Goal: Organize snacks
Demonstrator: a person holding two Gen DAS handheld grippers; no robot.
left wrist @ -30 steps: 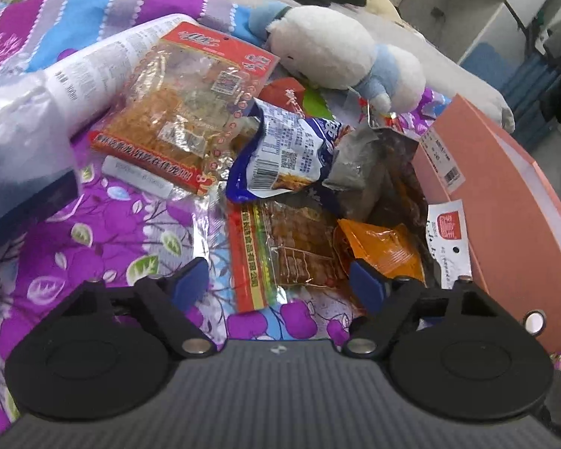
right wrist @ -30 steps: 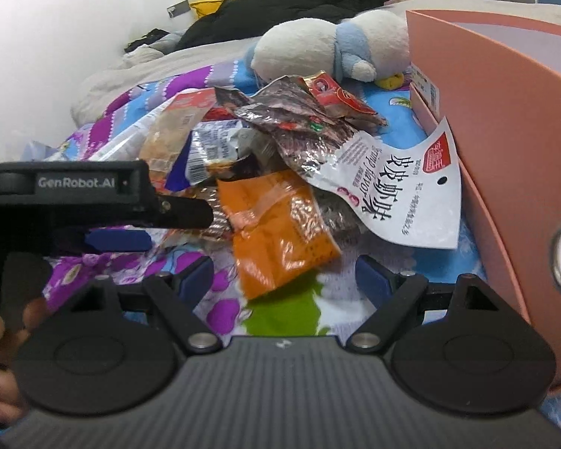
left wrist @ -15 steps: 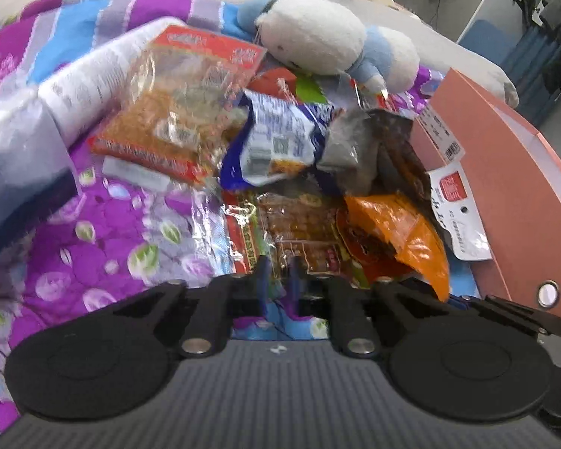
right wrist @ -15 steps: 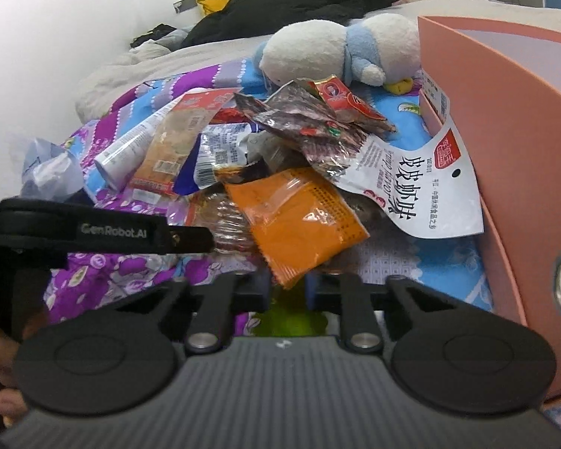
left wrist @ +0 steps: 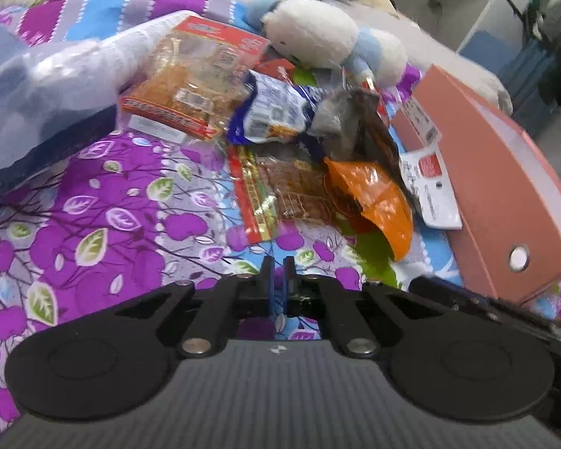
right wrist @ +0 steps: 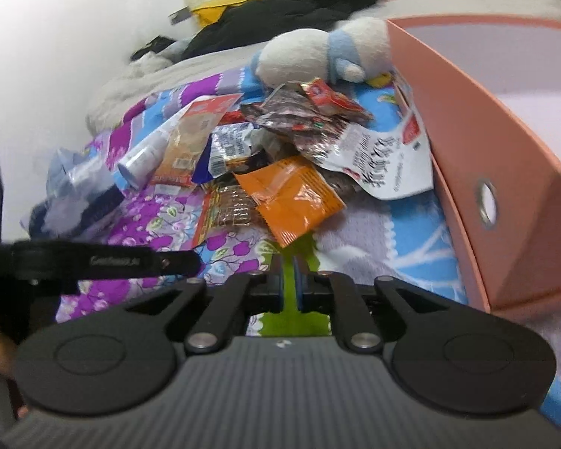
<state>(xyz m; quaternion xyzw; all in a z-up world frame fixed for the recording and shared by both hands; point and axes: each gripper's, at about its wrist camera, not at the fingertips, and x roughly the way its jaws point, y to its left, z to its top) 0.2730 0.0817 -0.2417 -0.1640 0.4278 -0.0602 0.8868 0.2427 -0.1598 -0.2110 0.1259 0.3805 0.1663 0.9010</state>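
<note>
A pile of snack packets lies on the purple flowered bedspread (left wrist: 104, 217). An orange packet (left wrist: 377, 202) (right wrist: 291, 202) sits at its near edge, beside a red-edged clear packet (left wrist: 280, 191) and a white pouch (right wrist: 385, 164). My left gripper (left wrist: 278, 277) hangs over the bedspread short of the pile, shut with nothing in it; its tip (right wrist: 187, 260) also shows in the right wrist view. My right gripper (right wrist: 288, 280) sits just below the orange packet's corner; its jaws are opening, a narrow gap with nothing between them. The pink box (right wrist: 505, 149) (left wrist: 505, 187) stands open to the right.
A white and blue plush toy (left wrist: 318, 37) (right wrist: 318, 52) lies behind the pile. A large red packet (left wrist: 194, 86), a blue-white packet (left wrist: 276, 112) and a crumpled clear bag (right wrist: 74, 187) lie to the left. Black clothing (right wrist: 299, 3) is heaped farther back.
Both grippers' jaws went from wide apart to nearly together. Both have drawn back from the pile, which looks smaller and farther off. The orange packet has shifted a little.
</note>
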